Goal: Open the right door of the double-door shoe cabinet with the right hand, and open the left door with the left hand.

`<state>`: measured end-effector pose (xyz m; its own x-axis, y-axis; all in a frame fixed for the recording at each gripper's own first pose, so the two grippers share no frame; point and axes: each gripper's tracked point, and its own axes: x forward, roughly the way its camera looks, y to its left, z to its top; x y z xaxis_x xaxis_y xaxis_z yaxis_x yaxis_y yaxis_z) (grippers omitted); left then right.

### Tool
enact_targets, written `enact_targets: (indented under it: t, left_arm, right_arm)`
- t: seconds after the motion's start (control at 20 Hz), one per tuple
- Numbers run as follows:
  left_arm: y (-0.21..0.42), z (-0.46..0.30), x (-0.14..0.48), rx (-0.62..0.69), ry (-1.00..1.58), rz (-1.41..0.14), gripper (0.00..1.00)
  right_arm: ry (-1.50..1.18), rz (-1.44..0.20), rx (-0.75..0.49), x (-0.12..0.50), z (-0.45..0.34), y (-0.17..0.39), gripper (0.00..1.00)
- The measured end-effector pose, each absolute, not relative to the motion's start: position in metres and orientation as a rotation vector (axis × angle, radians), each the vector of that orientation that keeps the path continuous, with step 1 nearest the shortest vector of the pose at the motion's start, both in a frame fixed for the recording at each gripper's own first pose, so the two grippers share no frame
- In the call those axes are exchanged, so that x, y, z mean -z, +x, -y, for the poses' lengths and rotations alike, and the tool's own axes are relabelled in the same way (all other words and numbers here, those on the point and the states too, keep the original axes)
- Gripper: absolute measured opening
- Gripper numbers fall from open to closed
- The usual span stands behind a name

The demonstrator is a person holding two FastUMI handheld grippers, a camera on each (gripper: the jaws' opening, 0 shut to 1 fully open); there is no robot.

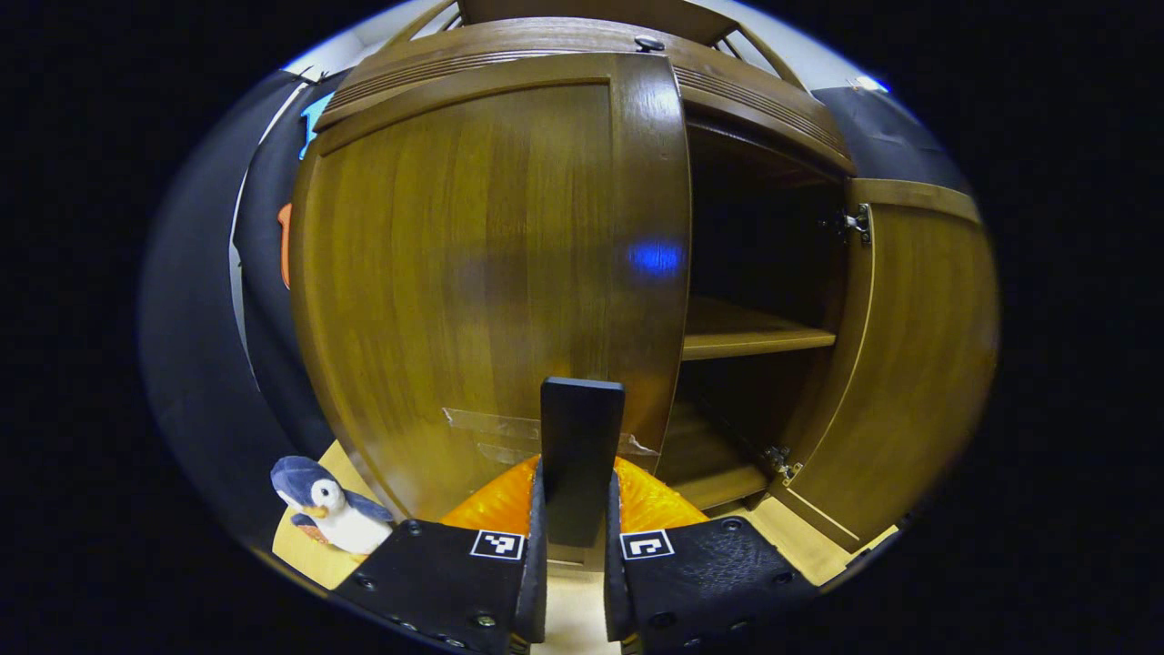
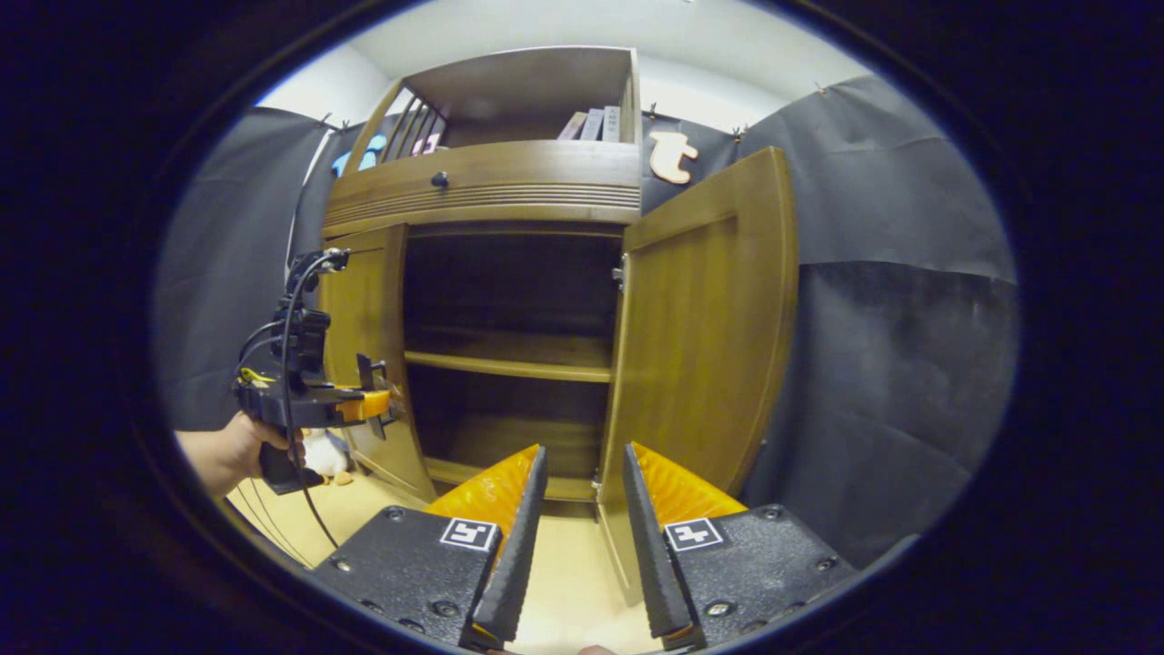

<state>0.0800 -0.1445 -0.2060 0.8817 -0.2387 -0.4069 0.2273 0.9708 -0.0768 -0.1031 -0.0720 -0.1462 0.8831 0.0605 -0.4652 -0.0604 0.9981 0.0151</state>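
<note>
Closest in the left gripper view, the left gripper (image 1: 580, 509) has its two fingers clenched on a dark upright handle (image 1: 582, 455) that sticks out from the left door (image 1: 473, 282) of the shoe cabinet (image 1: 582, 55). Both fingers press the handle's sides. A strip of clear tape (image 1: 509, 428) crosses the door just behind the handle. Low on the left, a plush penguin (image 1: 329, 508) sits on the pale floor (image 1: 791, 537) beside the cabinet's base.

Past the door's edge the cabinet interior is dark, with a wooden shelf (image 1: 755, 335) across the middle. The right door (image 1: 909, 364) stands swung wide on its hinges.

In the right gripper view, the right gripper (image 2: 582, 518) hangs in front of the cabinet with its jaws released, a clear gap between the fingers and nothing in it. Just beyond it is the lower edge of the right door (image 2: 709, 346), opened outward against the black cloth wall (image 2: 891, 346). Farther left, a person's hand (image 2: 227, 450) holds the left gripper (image 2: 377, 400) at the left door (image 2: 368, 346), which is angled partway out. On top, an open compartment holds a few books (image 2: 596, 125).
</note>
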Motion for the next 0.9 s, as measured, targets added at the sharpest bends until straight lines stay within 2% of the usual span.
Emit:
enact_targets:
  t: [0.1, 0.15, 0.2, 0.3, 0.45, 0.5, 0.6, 0.65, 0.7, 0.75, 0.8, 0.85, 0.9]
  left_arm:
    - [0.070, 0.139, 0.205, 0.235, -0.029, -0.422, 0.24]
    - [0.066, 0.136, 0.204, 0.231, -0.030, -0.420, 0.33]
    - [0.061, 0.133, 0.203, 0.228, -0.032, -0.419, 0.24]
    - [0.053, 0.127, 0.202, 0.220, -0.041, -0.419, 0.24]
    - [0.042, 0.118, 0.202, 0.203, -0.044, -0.417, 0.24]
    - [0.038, 0.115, 0.201, 0.196, -0.040, -0.416, 0.33]
    - [0.030, 0.109, 0.200, 0.181, -0.034, -0.412, 0.33]
    - [0.026, 0.105, 0.199, 0.175, -0.037, -0.413, 0.24]
    - [0.023, 0.101, 0.198, 0.168, -0.041, -0.416, 0.24]
    - [0.019, 0.097, 0.199, 0.159, -0.044, -0.418, 0.33]
    - [0.016, 0.094, 0.198, 0.151, -0.041, -0.418, 0.33]
    - [0.012, 0.090, 0.197, 0.140, -0.039, -0.419, 0.33]
    - [0.008, 0.086, 0.197, 0.130, -0.038, -0.420, 0.24]
  right_arm:
    - [0.002, -0.493, -0.098, 0.150, 0.061, -0.102, 0.56]
    - [-0.001, -0.495, -0.110, 0.150, 0.056, -0.101, 0.56]
    - [-0.004, -0.495, -0.124, 0.151, 0.052, -0.100, 0.56]
    - [-0.010, -0.498, -0.148, 0.153, 0.043, -0.096, 0.54]
    - [-0.016, -0.500, -0.182, 0.154, 0.030, -0.090, 0.56]
    - [-0.017, -0.500, -0.190, 0.155, 0.026, -0.088, 0.56]
    - [-0.015, -0.502, -0.213, 0.157, 0.018, -0.085, 0.55]
    - [-0.014, -0.503, -0.225, 0.157, 0.015, -0.083, 0.55]
    - [-0.014, -0.505, -0.235, 0.159, 0.011, -0.081, 0.54]
    - [-0.014, -0.506, -0.244, 0.160, 0.008, -0.079, 0.56]
    - [-0.013, -0.507, -0.253, 0.162, 0.005, -0.078, 0.54]
    - [-0.014, -0.508, -0.252, 0.161, 0.002, -0.076, 0.56]
    - [-0.012, -0.511, -0.256, 0.163, 0.001, -0.075, 0.55]
